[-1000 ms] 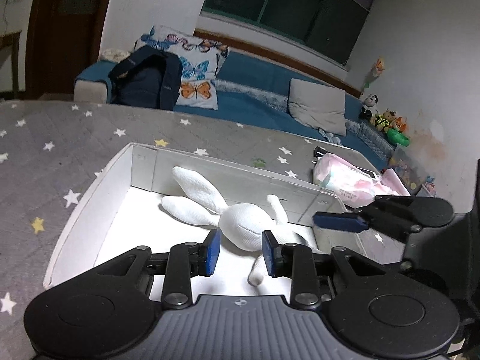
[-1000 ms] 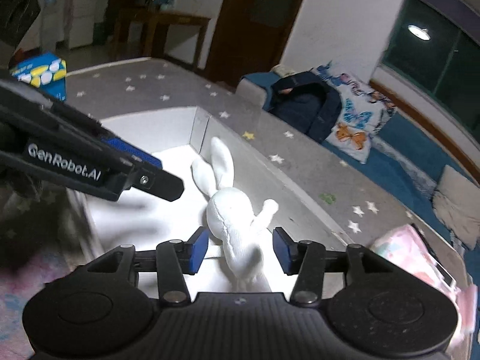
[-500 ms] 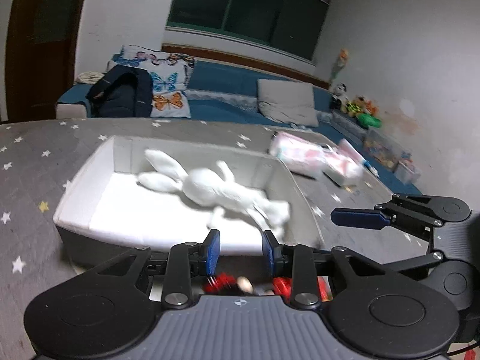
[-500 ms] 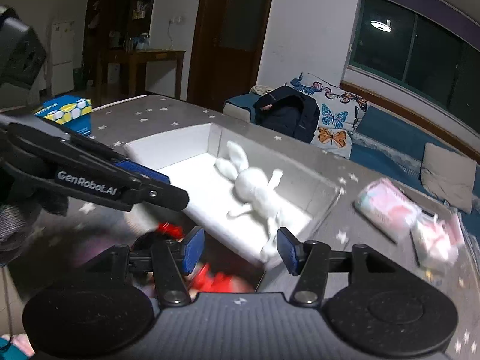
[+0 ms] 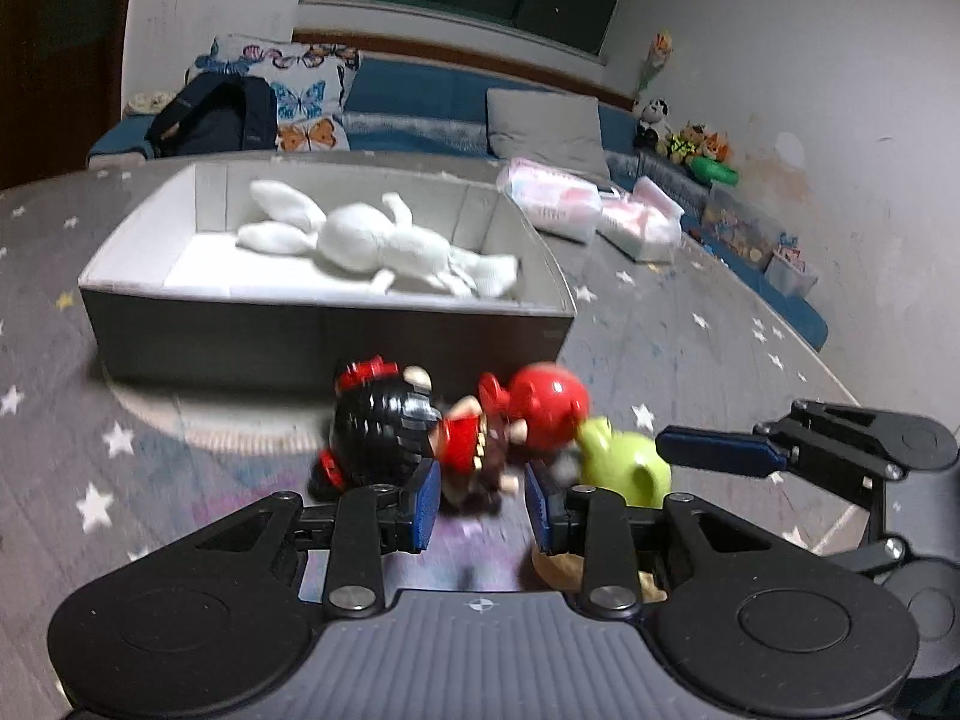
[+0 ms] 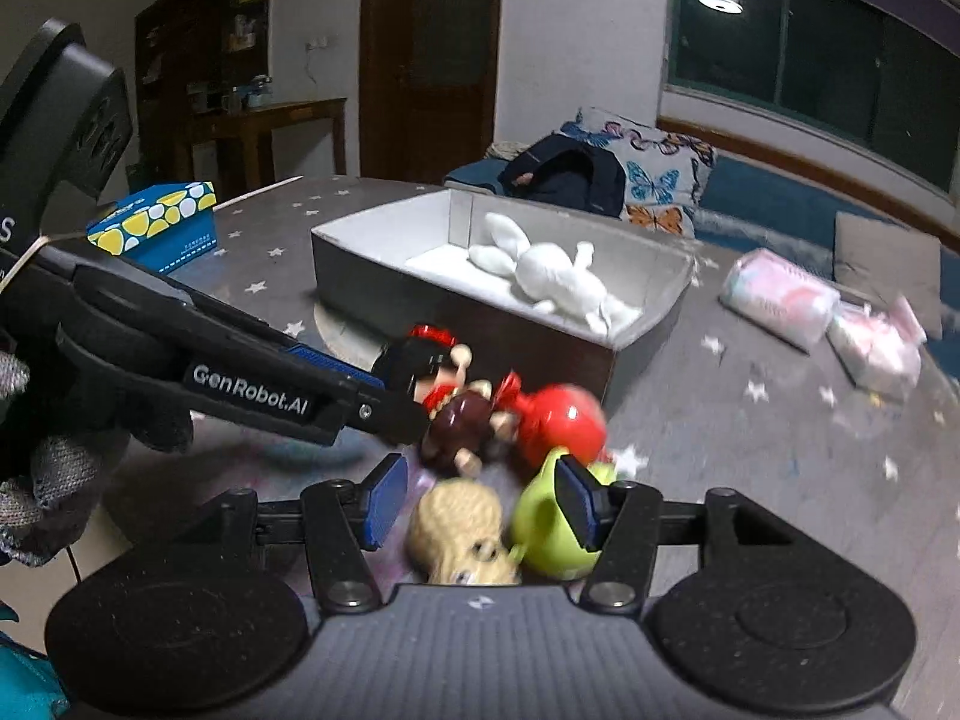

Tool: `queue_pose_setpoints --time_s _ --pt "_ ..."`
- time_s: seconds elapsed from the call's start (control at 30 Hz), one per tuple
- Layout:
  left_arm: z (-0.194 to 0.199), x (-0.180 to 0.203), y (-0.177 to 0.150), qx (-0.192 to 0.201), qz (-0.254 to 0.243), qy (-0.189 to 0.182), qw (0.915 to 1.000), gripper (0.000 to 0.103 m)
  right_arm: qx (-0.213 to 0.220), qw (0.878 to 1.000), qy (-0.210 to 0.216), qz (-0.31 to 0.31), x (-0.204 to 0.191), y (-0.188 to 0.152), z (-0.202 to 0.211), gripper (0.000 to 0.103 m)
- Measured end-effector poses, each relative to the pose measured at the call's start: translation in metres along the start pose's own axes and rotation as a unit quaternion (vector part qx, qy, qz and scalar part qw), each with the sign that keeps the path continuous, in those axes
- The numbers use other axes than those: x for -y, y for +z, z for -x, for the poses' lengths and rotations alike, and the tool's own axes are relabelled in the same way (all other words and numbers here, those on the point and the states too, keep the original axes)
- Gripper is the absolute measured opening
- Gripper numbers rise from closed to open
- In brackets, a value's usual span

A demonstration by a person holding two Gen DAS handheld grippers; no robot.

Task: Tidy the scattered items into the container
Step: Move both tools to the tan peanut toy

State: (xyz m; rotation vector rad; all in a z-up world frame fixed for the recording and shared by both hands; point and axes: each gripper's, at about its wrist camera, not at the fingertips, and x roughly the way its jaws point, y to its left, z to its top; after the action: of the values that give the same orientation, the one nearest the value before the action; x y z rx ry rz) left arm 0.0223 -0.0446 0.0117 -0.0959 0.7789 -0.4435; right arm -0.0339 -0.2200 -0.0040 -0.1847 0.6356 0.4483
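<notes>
While the white plush rabbit (image 5: 384, 246) lies on its side inside the open box (image 5: 324, 333), just as it did a second ago, both cameras have pulled back from the box, and its dark front wall now fills the middle of the left wrist view. A cluster of small toys, unseen a second ago, lies on the star-patterned cloth (image 5: 708, 348) in front of that wall: a black-and-red figure (image 5: 378, 426), a brown doll (image 6: 465, 426), a red ball-shaped toy (image 5: 549, 405), a green toy (image 5: 630, 465) and a tan knitted toy (image 6: 462, 534). All are blurred.

Left gripper (image 5: 480, 501) hovers over the brown doll with its blue pads apart and nothing pressed between them. Right gripper (image 6: 480, 501) has its jaws apart too, slightly wider than a second ago; the tan toy and the green toy sit in the gap, and whether a pad touches the green one I cannot tell.

Pink packets (image 5: 555, 201) rest beyond the box, and a blue-and-yellow carton (image 6: 156, 225) stands well apart to its left.
</notes>
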Motion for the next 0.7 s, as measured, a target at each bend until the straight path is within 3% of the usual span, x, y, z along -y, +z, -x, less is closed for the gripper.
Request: queue_pose_setpoints --time_s 0.37,0.7 --pt "-0.011 0.008 -0.016 -0.035 -0.001 -0.009 0.9993 0.033 -0.03 0.999 -0.009 -0.035 0.0 -0.029 0.0 0.054" --pt "-0.01 0.012 -0.014 -0.033 -0.003 -0.017 0.9993 0.034 -0.038 0.998 0.003 -0.052 0.0 -0.035 -0.01 0.047"
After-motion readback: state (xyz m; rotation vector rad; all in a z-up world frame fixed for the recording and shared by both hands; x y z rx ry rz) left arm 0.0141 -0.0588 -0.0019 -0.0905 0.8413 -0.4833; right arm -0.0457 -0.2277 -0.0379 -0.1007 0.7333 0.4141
